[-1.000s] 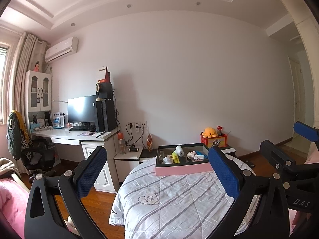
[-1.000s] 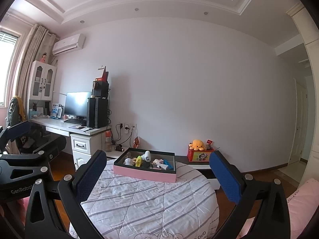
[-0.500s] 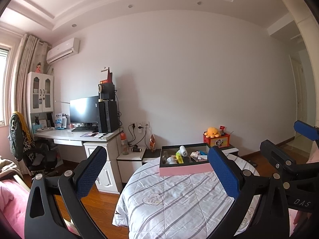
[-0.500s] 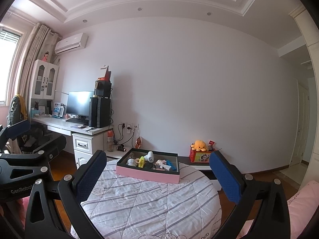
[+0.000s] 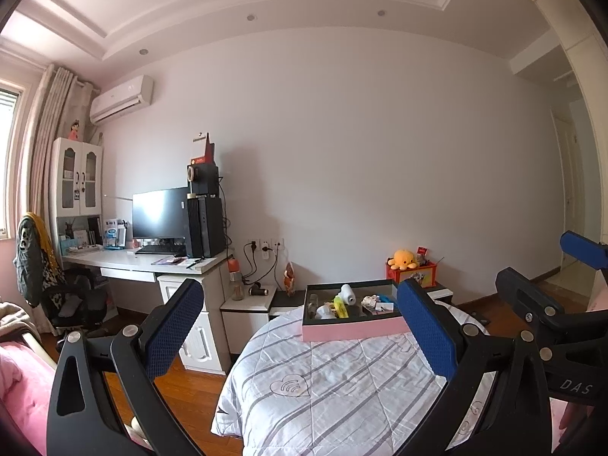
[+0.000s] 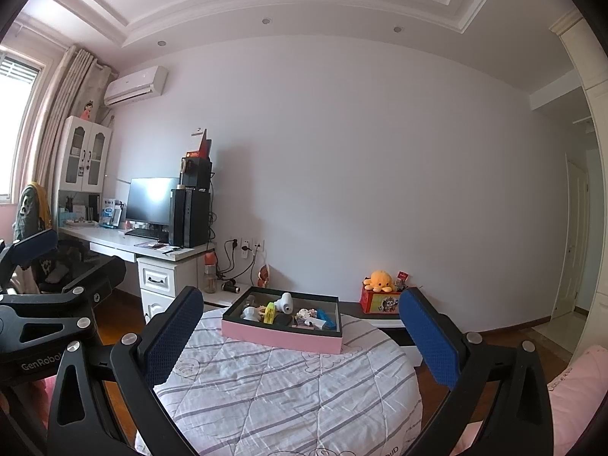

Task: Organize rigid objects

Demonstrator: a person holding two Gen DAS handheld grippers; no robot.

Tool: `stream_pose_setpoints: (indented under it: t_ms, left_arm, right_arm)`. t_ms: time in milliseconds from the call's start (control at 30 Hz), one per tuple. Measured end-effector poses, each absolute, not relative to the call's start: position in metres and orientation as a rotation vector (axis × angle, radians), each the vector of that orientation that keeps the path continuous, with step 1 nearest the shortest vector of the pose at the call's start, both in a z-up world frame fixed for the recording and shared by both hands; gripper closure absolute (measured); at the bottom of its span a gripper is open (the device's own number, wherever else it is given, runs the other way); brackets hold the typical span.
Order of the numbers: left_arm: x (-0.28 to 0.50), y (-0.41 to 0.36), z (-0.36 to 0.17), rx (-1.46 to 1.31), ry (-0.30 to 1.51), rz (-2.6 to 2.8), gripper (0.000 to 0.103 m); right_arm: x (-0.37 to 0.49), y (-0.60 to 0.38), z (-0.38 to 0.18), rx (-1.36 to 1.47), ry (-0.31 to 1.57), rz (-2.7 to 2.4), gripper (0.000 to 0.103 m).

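Box (image 6: 283,336) on bed (image 6: 288,391), desk (image 6: 114,241) left

Soft daylight from the left window (image 6: 15,76); sharp focus, fisheye-bent edges.

Both views have drifted rightward across the room: the pink tray (image 5: 351,330) on the bed (image 5: 334,380) sits further right in each than a second ago. In the right wrist view the tray (image 6: 283,336) also appears slightly higher.
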State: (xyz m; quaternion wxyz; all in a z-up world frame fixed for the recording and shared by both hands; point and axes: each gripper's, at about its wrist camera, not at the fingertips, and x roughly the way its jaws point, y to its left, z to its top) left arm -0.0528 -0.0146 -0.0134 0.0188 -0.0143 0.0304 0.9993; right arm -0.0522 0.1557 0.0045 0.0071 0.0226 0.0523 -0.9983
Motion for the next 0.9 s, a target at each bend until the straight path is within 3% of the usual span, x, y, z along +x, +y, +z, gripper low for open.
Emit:
stream_pose_setpoints:
  t_ms: [900]
  left_arm:
    - [-0.0538,-0.0123,-0.0225,-0.005,0.089,3.095,0.000]
  right_arm:
    - [-0.0506,0.1577,-0.0011,0.078,0.152,-3.118,0.000]
